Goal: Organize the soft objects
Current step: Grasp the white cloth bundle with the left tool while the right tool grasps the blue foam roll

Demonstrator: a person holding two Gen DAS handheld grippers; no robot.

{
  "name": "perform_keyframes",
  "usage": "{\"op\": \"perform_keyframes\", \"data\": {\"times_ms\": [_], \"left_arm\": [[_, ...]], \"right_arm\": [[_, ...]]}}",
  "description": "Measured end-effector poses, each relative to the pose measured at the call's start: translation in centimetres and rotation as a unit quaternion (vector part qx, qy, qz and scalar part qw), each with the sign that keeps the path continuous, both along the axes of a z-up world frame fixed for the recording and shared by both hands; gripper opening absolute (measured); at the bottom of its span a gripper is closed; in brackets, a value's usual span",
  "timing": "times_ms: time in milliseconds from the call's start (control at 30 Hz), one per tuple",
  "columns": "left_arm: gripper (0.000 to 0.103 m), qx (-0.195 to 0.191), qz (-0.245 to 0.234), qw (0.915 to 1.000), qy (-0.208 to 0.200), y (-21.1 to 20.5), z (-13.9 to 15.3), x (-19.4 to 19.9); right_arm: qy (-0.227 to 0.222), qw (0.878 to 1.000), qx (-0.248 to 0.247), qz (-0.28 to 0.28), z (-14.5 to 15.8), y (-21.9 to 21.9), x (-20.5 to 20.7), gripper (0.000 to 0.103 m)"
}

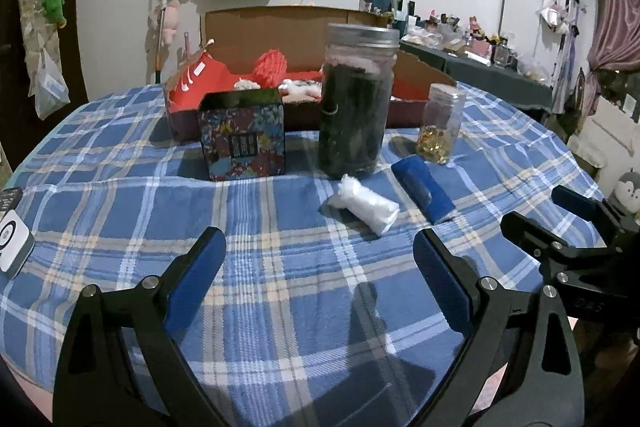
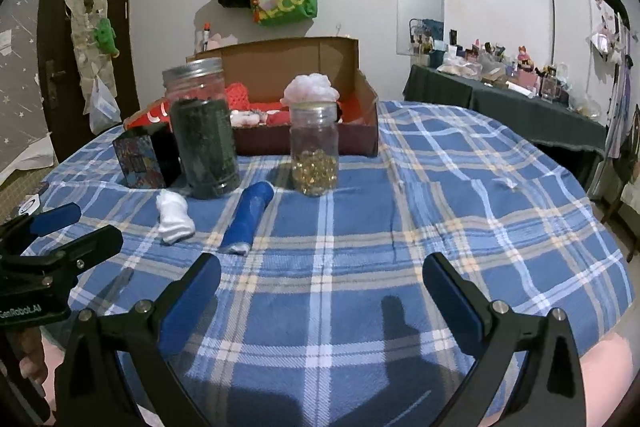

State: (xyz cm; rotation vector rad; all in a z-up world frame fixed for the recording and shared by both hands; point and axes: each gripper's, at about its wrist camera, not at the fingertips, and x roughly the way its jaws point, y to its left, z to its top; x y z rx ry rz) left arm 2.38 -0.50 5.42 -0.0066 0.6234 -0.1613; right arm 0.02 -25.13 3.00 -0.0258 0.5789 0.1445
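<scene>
A white rolled cloth [image 1: 366, 205] [image 2: 174, 217] and a blue rolled cloth [image 1: 424, 189] [image 2: 250, 219] lie on the plaid tablecloth [image 1: 260, 267] [image 2: 400, 227], in front of a tall dark-filled jar [image 1: 356, 103] [image 2: 202, 131]. Behind stands an open cardboard box [image 1: 256, 27] [image 2: 362, 107] holding red, pink and white soft items. My left gripper [image 1: 320, 255] hovers open over the cloth, short of the white roll, nothing between its fingers. My right gripper [image 2: 322, 277] is open too, over bare cloth to the right of the blue roll. Each gripper shows at the other view's edge.
A small jar of golden beads [image 1: 440, 125] [image 2: 314, 151] stands beside the blue roll. A patterned tin box [image 1: 244, 139] [image 2: 140, 159] sits left of the big jar. A small white device [image 1: 12, 243] lies at the table's left edge. Bags hang on the wall.
</scene>
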Motion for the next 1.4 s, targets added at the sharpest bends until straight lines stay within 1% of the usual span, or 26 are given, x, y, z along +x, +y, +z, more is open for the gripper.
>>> {"op": "perform_keyframes", "data": {"times_ms": [233,367,567,700,800,867,933,1000,1033,1067,1100,1133,1167,1200,1267,1333,1400], "left_arm": [[0.096,-0.005,0.006,0.9998,0.019,0.3,-0.6,0.7],[0.096,-0.006,0.002,0.9997,0.024,0.1,-0.2,1.3],[0.096,-0.009,-0.030,0.9979,0.057,-0.2,-0.2,3.2],[0.096,-0.010,-0.051,0.9957,0.076,-0.4,-0.1,4.6],[0.095,-0.009,-0.072,0.9937,0.086,-0.6,0.0,5.5],[0.095,-0.009,-0.087,0.9917,0.094,-0.8,-0.1,6.2],[0.088,-0.012,-0.105,0.9890,0.103,-0.9,-0.3,6.9],[0.073,-0.016,-0.118,0.9867,0.111,-1.0,-0.5,7.4],[0.068,-0.017,-0.130,0.9840,0.121,-1.1,-0.7,7.8],[0.058,-0.017,-0.136,0.9824,0.127,-1.3,-0.9,8.0],[0.054,-0.016,-0.142,0.9806,0.134,-1.4,-1.2,8.3],[0.051,-0.012,-0.148,0.9792,0.138,-1.7,-1.4,8.6],[0.040,-0.009,-0.153,0.9790,0.134,-1.8,-1.3,8.6],[0.035,-0.007,-0.162,0.9779,0.132,-2.0,-1.3,8.6],[0.034,-0.007,-0.175,0.9756,0.132,-2.2,-1.3,8.6],[0.033,-0.004,-0.176,0.9760,0.129,-2.1,-1.2,8.5],[0.033,-0.011,-0.175,0.9761,0.129,-1.7,-1.0,8.5]], "right_arm": [[0.015,1.000,0.001,0.003,-0.5,-0.1,0.5,0.103],[0.027,1.000,0.006,0.014,-0.3,0.1,1.4,0.103],[0.048,0.998,0.016,0.048,0.3,0.5,3.7,0.103],[0.073,0.994,0.021,0.079,0.4,1.2,5.6,0.102],[0.093,0.990,0.028,0.100,0.5,1.6,6.9,0.095],[0.108,0.987,0.035,0.113,0.3,1.8,7.8,0.086],[0.126,0.983,0.035,0.130,0.0,2.2,8.7,0.080],[0.137,0.980,0.028,0.141,-0.3,2.8,9.3,0.072],[0.142,0.978,0.022,0.149,-0.5,3.2,9.5,0.066],[0.145,0.977,0.016,0.153,-0.6,3.4,9.7,0.057],[0.146,0.977,0.006,0.157,-0.8,3.9,9.7,0.055],[0.143,0.976,0.002,0.166,-0.8,4.2,9.6,0.046],[0.143,0.974,0.003,0.175,-0.7,4.4,9.6,0.025],[0.143,0.972,0.006,0.185,-0.7,4.5,9.5,0.025],[0.138,0.973,0.003,0.184,-0.6,4.6,9.2,0.024],[0.134,0.974,0.011,0.182,-0.2,4.2,9.1,0.023],[0.132,0.974,0.020,0.184,0.4,4.0,8.9,0.023]]}}
